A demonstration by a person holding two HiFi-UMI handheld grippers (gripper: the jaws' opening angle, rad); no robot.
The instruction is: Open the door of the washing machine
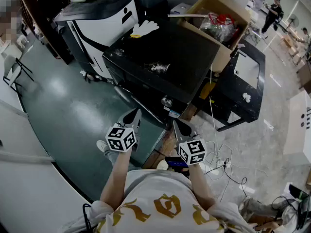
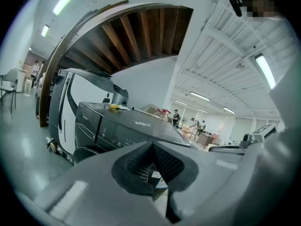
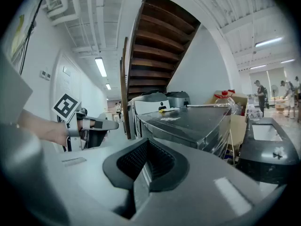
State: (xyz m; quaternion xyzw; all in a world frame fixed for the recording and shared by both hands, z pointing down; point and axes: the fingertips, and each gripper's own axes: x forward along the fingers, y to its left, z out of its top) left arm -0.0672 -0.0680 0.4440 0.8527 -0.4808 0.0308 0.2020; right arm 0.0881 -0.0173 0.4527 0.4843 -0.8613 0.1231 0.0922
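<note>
The black washing machine [image 1: 160, 67] stands just ahead of me, its flat top toward the head camera. Its control panel and front show in the left gripper view [image 2: 117, 128], where a rounded dark door bulge [image 2: 87, 153] sits low on the front. My left gripper [image 1: 134, 116] hovers short of the machine's front edge, jaws shut with nothing between them [image 2: 153, 168]. My right gripper [image 1: 180, 128] is level with it on the right, also shut and empty [image 3: 145, 168]. Neither touches the machine. The right gripper view catches the left gripper [image 3: 96, 125] from the side.
A white-and-black appliance [image 1: 102, 18] stands left of the washer. A cardboard box [image 1: 218, 23] and pale gloves [image 1: 144, 28] lie on the washer's top. A black stand [image 1: 248, 76] is at right. Cables [image 1: 223, 168] trail on the floor by my feet. People [image 1: 272, 13] stand far off.
</note>
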